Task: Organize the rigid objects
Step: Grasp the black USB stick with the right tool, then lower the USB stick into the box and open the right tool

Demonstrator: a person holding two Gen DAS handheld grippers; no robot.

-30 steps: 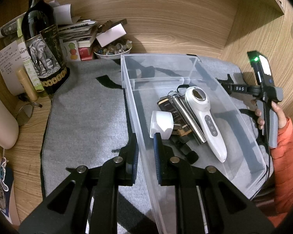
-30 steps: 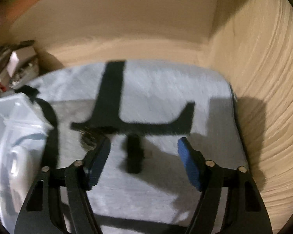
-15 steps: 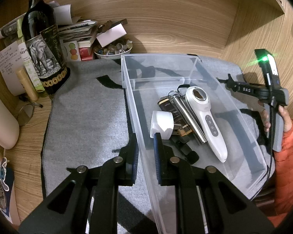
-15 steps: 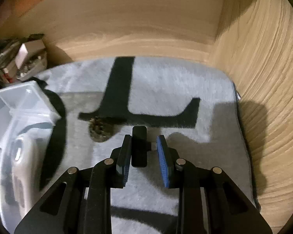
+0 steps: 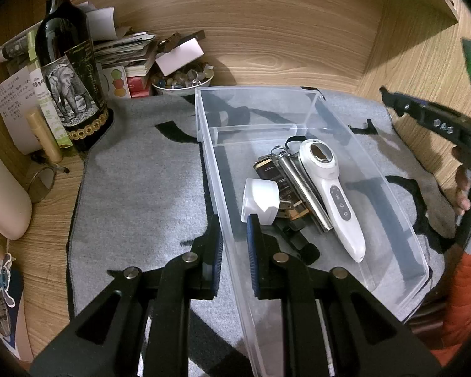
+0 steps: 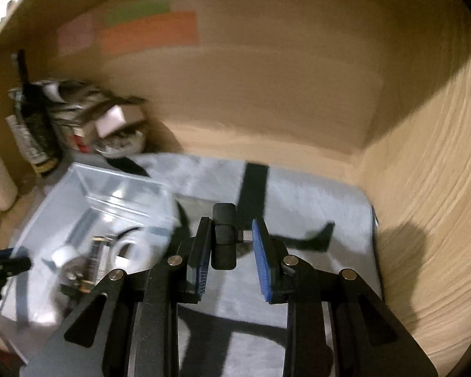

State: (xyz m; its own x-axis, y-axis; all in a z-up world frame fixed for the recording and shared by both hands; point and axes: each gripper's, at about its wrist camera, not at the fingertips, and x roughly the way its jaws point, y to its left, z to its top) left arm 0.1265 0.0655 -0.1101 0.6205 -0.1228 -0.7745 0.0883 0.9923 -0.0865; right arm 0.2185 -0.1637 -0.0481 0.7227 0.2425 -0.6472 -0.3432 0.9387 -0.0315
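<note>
A clear plastic bin (image 5: 402, 238) lies on a grey mat (image 5: 141, 194). In it are a white handheld device (image 5: 332, 188), a silver metal tube (image 5: 301, 185), a white adapter (image 5: 260, 201) and dark small items. My left gripper (image 5: 234, 245) is shut on the bin's left wall. My right gripper (image 6: 230, 248) is shut on a small black adapter with a metal plug (image 6: 224, 235), held up above the mat to the right of the bin (image 6: 110, 188). It shows in the left wrist view at the far right (image 5: 424, 116).
A wine bottle with an elephant label (image 5: 69, 88), papers, a bowl of stones (image 5: 182, 78) and a cream cylinder (image 5: 3, 194) crowd the back left. Wooden walls close the back and right (image 6: 424, 188). A small dark object lies on the mat behind the gripper.
My right gripper closed on the black adapter, lifted it off the mat and swung left toward the bin. My left gripper has kept its hold on the bin wall.
</note>
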